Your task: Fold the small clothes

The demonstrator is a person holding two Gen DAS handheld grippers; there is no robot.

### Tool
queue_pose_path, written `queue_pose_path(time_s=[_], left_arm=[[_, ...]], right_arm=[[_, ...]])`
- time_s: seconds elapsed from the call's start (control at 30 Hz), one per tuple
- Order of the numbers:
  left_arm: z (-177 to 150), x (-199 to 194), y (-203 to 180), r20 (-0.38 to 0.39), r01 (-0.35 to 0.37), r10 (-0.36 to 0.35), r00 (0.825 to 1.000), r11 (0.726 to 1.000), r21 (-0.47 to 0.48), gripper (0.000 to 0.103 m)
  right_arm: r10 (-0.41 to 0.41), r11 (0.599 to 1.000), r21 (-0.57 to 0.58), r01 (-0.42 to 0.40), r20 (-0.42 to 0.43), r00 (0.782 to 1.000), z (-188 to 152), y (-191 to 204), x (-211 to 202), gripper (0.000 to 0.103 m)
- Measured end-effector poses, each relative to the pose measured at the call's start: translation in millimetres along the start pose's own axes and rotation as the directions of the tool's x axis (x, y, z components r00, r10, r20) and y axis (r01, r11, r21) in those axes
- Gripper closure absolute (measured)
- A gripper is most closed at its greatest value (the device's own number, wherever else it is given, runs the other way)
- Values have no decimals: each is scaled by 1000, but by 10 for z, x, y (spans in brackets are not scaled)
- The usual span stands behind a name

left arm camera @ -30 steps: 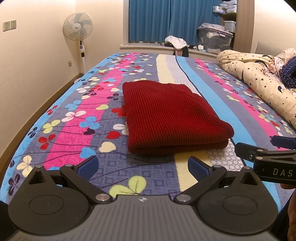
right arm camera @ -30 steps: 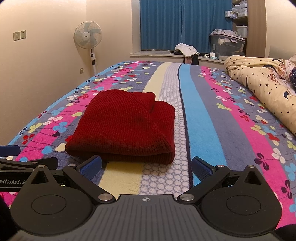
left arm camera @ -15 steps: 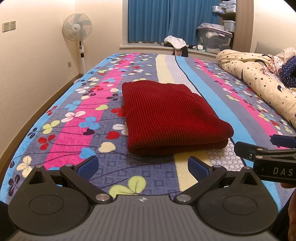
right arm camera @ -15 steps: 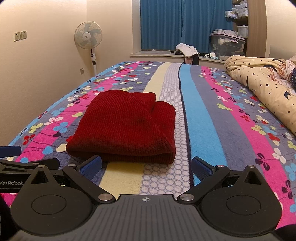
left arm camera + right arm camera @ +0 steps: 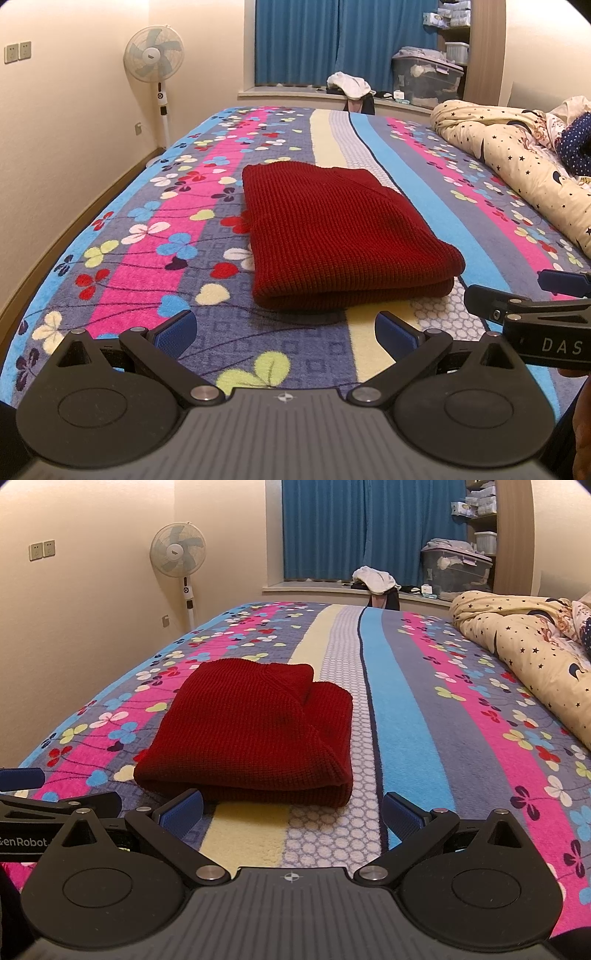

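Folded red sweater (image 5: 343, 236) lies on the bedspread (image 5: 147, 229)

Left gripper (image 5: 284, 328) and right gripper (image 5: 291, 808) both gape wide, empty, the sweater just ahead of their fingertips, untouched.

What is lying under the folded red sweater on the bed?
The red sweater rests directly on the flowered striped blanket. Whether anything else lies beneath cannot be seen; the sweater covers that area.

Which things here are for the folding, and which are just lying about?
For the folding:
red sweater, already folded
left gripper, jaws open
right gripper, jaws open

Just lying about:
star quilt
fan
plastic box
white clothes on the sill
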State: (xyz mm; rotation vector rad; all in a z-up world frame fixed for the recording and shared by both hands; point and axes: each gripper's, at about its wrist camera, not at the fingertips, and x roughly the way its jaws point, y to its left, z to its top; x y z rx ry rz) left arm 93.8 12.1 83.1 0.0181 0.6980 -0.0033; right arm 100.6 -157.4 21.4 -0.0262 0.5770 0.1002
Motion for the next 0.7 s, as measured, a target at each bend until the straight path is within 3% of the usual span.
queue_pose_path(time_s=[0.7], left_arm=[[-6, -27, 43, 22, 3, -3, 1000, 1000, 4, 0]], right_arm=[[5, 1000, -3, -5, 0, 1000, 11, 55, 4, 1]])
